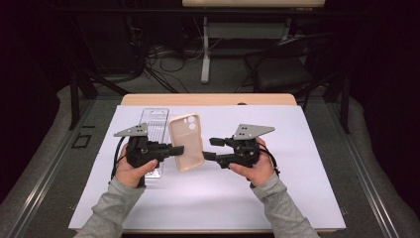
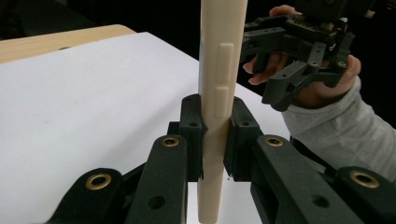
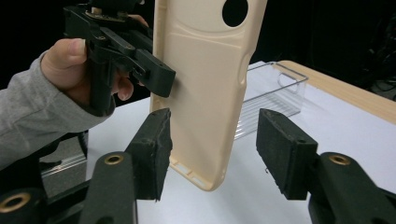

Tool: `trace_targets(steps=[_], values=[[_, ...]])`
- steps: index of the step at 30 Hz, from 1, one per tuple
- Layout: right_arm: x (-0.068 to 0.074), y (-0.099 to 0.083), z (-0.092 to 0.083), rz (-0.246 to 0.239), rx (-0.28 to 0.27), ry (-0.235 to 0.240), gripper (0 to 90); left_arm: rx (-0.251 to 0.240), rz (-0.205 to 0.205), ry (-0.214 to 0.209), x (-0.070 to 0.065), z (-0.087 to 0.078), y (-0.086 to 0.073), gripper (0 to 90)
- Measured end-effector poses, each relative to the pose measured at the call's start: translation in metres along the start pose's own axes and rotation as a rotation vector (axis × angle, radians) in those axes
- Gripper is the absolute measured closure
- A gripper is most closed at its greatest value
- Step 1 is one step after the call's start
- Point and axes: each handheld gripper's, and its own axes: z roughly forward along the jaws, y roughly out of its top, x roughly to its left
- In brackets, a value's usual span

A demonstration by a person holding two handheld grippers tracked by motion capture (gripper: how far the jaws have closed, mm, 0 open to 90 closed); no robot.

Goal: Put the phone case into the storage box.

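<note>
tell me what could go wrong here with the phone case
1. The left gripper pinches the case only by one thin edge, so it may twist or slip out.
2. The right gripper stands open around the case's lower end, not pressing it; if the left lets go now, the case probably drops.
3. The clear tray lies close behind and could get knocked.

Clear plastic tray (image 1: 154, 130) on white sheet (image 1: 297, 163) (wooden table (image 1: 208, 99) beneath), black chair (image 1: 285, 67) behind

table (image 1: 208, 99): wooden, under white sheet (image 1: 297, 168) | floor (image 1: 49, 158): grey carpet | beyond fingers: dark chair (image 1: 285, 69), pale desk leg (image 1: 205, 54), tangled cables (image 1: 158, 59) | light: dim room
</note>
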Motion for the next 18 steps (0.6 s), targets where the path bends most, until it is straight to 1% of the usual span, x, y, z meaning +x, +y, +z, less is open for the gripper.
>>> trace_targets(steps=[1,2,4,5,7,8,12,14,16,18], values=[[0.0000,0.0000,0.0000,0.000,0.000,0.000,42.9,0.000,-0.003,-0.008,-0.0002,0.0002,-0.0001,79.9],[-0.0003,-0.0004,0.0002,0.010,0.000,0.007,41.1,0.009,-0.001,-0.027,0.0000,0.0005,-0.0001,79.9],[-0.0008,-0.0004,0.0000,0.011,0.008,0.008,41.2,0.016,0.004,-0.031,0.0000,0.0005,-0.0002,79.9],[-0.0010,-0.0003,-0.0004,0.005,0.013,0.009,41.1,0.021,0.005,-0.041,-0.0002,0.0011,-0.0004,79.9],[-0.0011,-0.0004,-0.0010,0.004,0.019,0.016,40.2,0.023,0.002,-0.046,-0.0002,0.0018,-0.0006,79.9],[-0.0013,-0.0005,-0.0011,0.004,0.019,0.018,39.8,0.027,0.008,-0.054,-0.0003,0.0026,-0.0008,79.9],[-0.0027,-0.0011,-0.0019,0.022,0.024,0.041,39.8,0.037,0.012,-0.063,-0.0010,0.0038,-0.0011,79.9],[-0.0029,-0.0014,-0.0018,0.028,0.026,0.056,40.1,0.037,0.009,-0.076,-0.0019,0.0051,-0.0015,79.9],[-0.0030,-0.0016,-0.0016,0.037,0.030,0.072,41.8,0.037,0.011,-0.083,-0.0020,0.0055,-0.0015,79.9],[-0.0028,-0.0018,-0.0012,0.039,0.030,0.076,43.2,0.042,0.013,-0.090,-0.0025,0.0058,-0.0016,79.9]])
